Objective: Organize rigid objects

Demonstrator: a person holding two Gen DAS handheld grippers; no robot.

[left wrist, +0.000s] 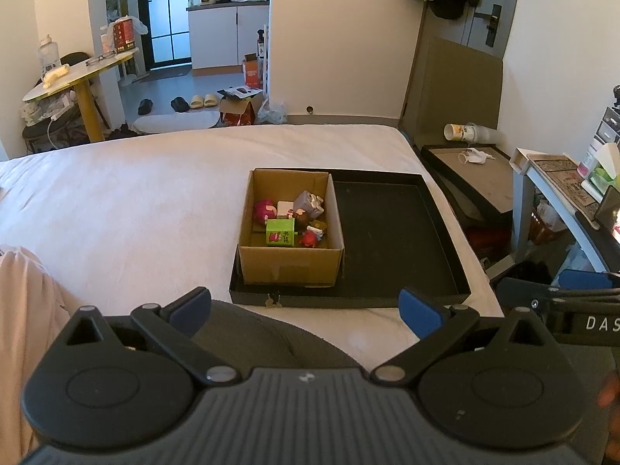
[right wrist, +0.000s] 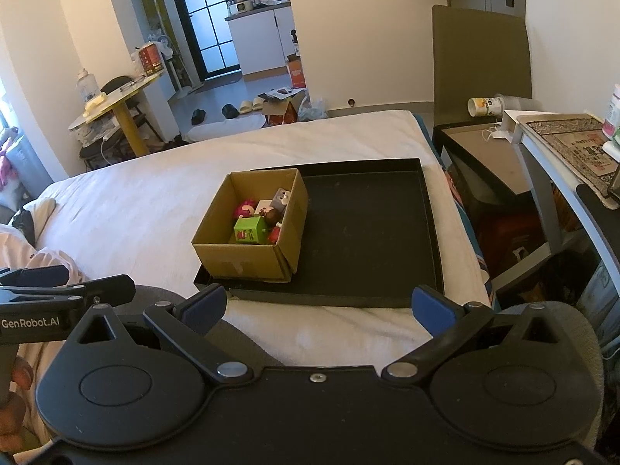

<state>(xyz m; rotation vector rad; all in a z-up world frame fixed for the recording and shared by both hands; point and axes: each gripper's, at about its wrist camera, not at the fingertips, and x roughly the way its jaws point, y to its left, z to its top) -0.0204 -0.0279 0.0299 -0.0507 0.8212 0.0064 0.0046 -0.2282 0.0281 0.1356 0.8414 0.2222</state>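
Observation:
A brown cardboard box (left wrist: 290, 267) (right wrist: 242, 261) stands in the left part of a shallow black tray (left wrist: 391, 240) (right wrist: 368, 232) on a white bed. Inside the box lie several small toys: a green cube (left wrist: 280, 233) (right wrist: 250, 230), a pink figure (left wrist: 264, 209), a grey-purple block (left wrist: 308, 203) and a red figure (left wrist: 310, 238). My left gripper (left wrist: 306, 312) is open and empty, held back from the tray's near edge. My right gripper (right wrist: 317, 308) is open and empty, also short of the tray. The right part of the tray holds nothing.
The white bed (left wrist: 135, 201) spreads to the left. A low black side table (left wrist: 472, 178) with a tipped cup (left wrist: 459, 131) stands to the right, a white shelf (right wrist: 562, 143) beyond it. The right gripper shows at the left view's edge (left wrist: 562, 294).

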